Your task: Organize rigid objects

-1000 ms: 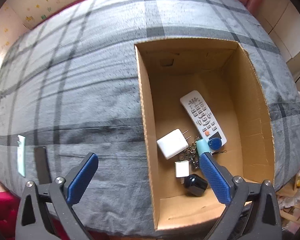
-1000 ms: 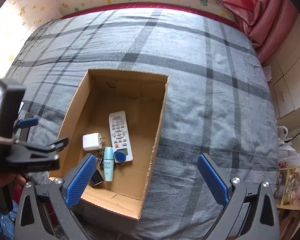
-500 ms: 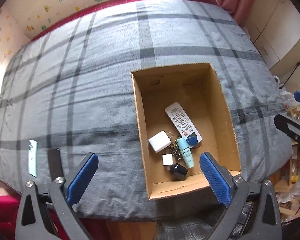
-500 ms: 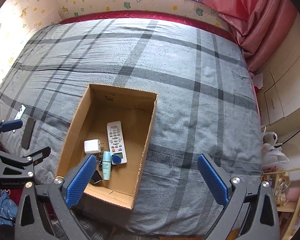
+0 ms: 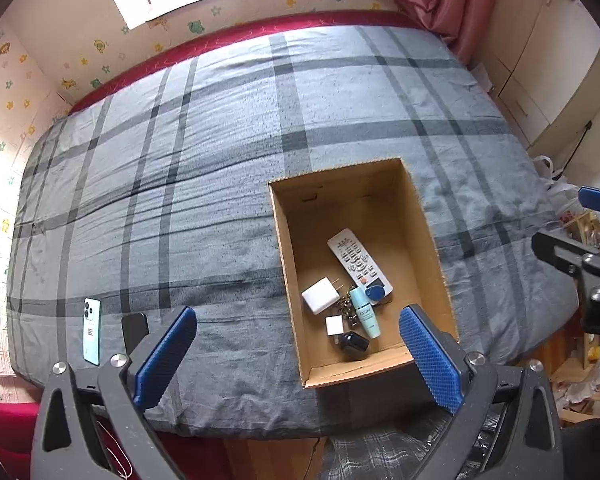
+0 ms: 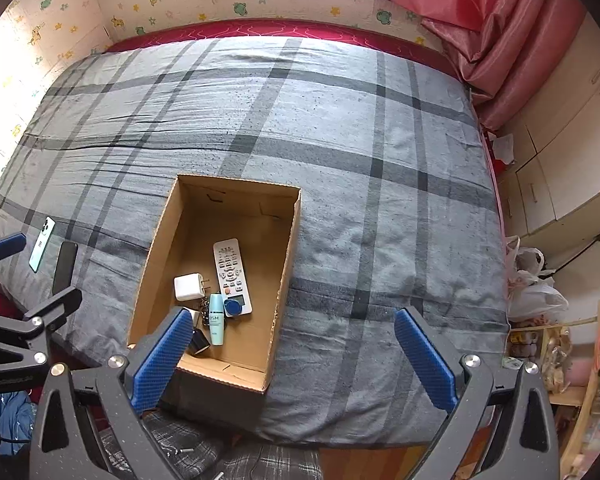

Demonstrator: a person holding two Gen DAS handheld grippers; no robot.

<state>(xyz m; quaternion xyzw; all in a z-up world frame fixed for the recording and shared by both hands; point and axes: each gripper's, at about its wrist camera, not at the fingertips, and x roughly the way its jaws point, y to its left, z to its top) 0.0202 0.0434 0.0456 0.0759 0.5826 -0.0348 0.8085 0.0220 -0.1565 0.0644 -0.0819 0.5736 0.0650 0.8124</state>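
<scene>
Teal tube (image 6: 216, 323) lettered "OSM" lies in the cardboard box (image 6: 288, 248); left gripper (image 5: 296, 350) and right gripper (image 6: 292, 354) both released.

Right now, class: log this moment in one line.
left tongs: open | right tongs: open | box: remote, chargers inside | phones: on bed

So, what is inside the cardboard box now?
In the cardboard box lie a remote, a white charger, a small white plug, a black cube, a teal tube, a blue tag and a chain, partly hidden under the tube.
</scene>
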